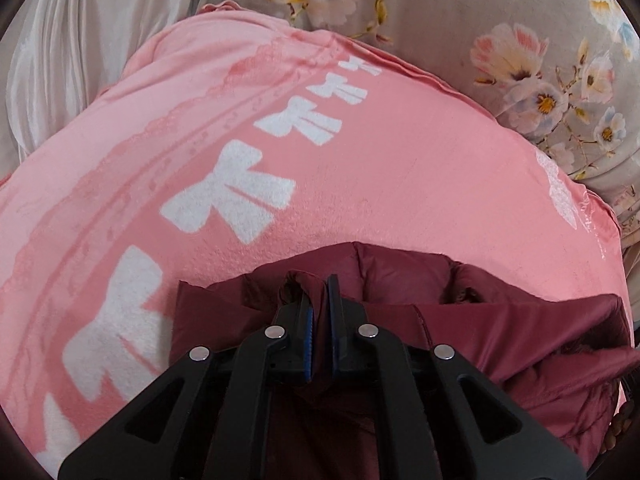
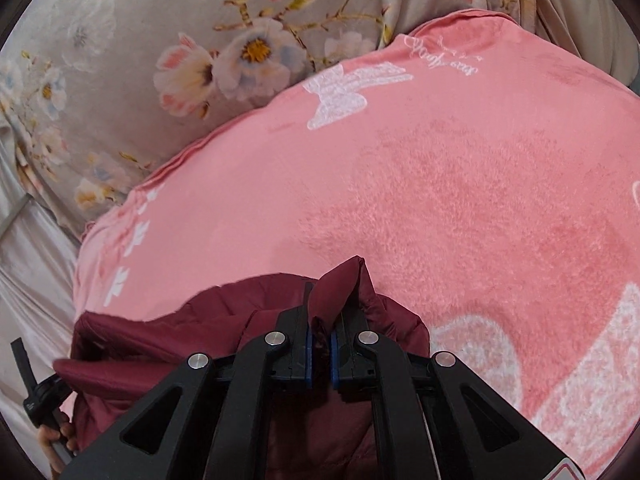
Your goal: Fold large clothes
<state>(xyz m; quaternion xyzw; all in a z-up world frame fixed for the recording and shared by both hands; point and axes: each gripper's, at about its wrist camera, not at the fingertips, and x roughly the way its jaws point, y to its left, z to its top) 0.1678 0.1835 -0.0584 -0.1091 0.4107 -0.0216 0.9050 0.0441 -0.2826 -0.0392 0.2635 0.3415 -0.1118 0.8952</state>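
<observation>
Over a pink fleece blanket [image 1: 400, 184] spread on a bed, both tools hold the same dark red puffer jacket [image 1: 500, 332]. From the left wrist view, the left tool [image 1: 320, 300] has its jaws drawn narrow, with a fold of the maroon fabric pinched between the blue pads. The rest of the jacket spreads to the right and below that tool, its quilted panels lying on the blanket. A row of white bow shapes [image 1: 232, 196] runs along the blanket to the left of the tool. Beyond the blanket's far edge lies a grey floral bedsheet [image 1: 520, 40], and pale pleated fabric [image 1: 80, 32] fills the upper left.

From the right wrist view, the right tool [image 2: 320, 320] is likewise nearly closed on a peaked fold of the jacket [image 2: 160, 344], which sticks up just past the fingertips. The jacket's bulk hangs to the left and beneath this tool. The blanket [image 2: 460, 200] carries a white butterfly print [image 2: 344, 96], with the floral bedsheet [image 2: 140, 40] beyond its edge. At the lower left edge, part of the other tool [image 2: 36, 396] is visible, its jaws out of sight.
</observation>
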